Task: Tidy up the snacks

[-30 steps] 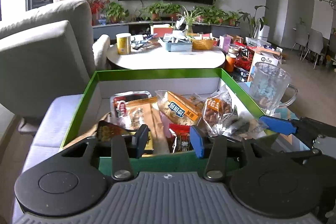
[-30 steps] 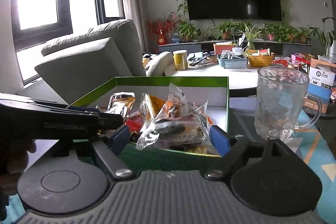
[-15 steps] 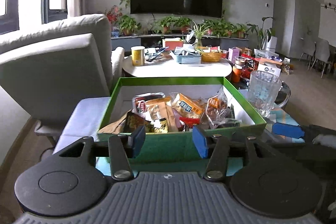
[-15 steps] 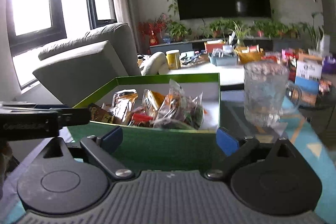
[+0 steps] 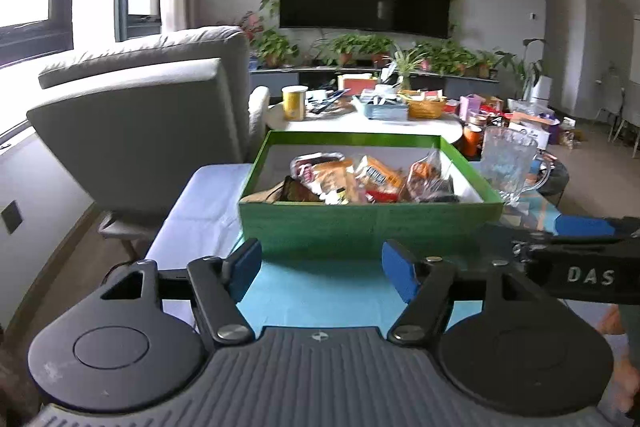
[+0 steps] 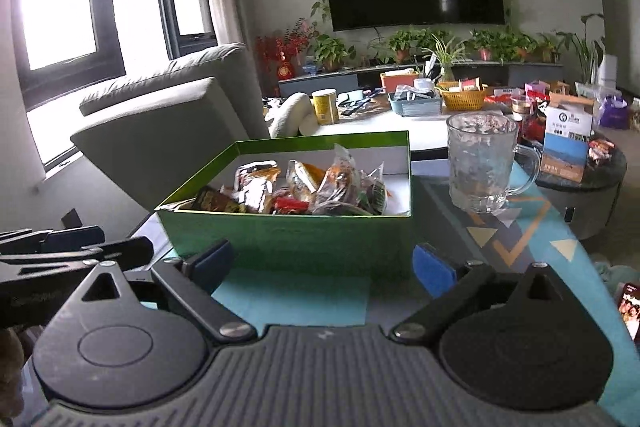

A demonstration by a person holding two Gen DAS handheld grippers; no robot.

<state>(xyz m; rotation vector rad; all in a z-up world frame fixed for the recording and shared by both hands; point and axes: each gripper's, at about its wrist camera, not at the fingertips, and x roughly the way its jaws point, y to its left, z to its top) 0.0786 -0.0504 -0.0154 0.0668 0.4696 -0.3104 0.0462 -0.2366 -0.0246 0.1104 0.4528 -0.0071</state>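
Hovering at left, just short of the green box's (image 5: 370, 223) near wall: left gripper (image 5: 322, 269), jaws standing apart, gripping nothing

Sitting heaped in wrappers inside that box on the blue mat (image 5: 320, 301): snack packets (image 5: 352, 181), none seen lying loose beside it

Hanging alongside at right: right gripper (image 6: 322, 265), jaws likewise wide, carrying nothing

Standing just right of the box: glass mug (image 6: 482, 163)

Fitting equally a sorting about to resume or a filling just ended

Advising, for any further reach: coming in over the near wall, pinching wrappers lightly, keeping clear of the mug
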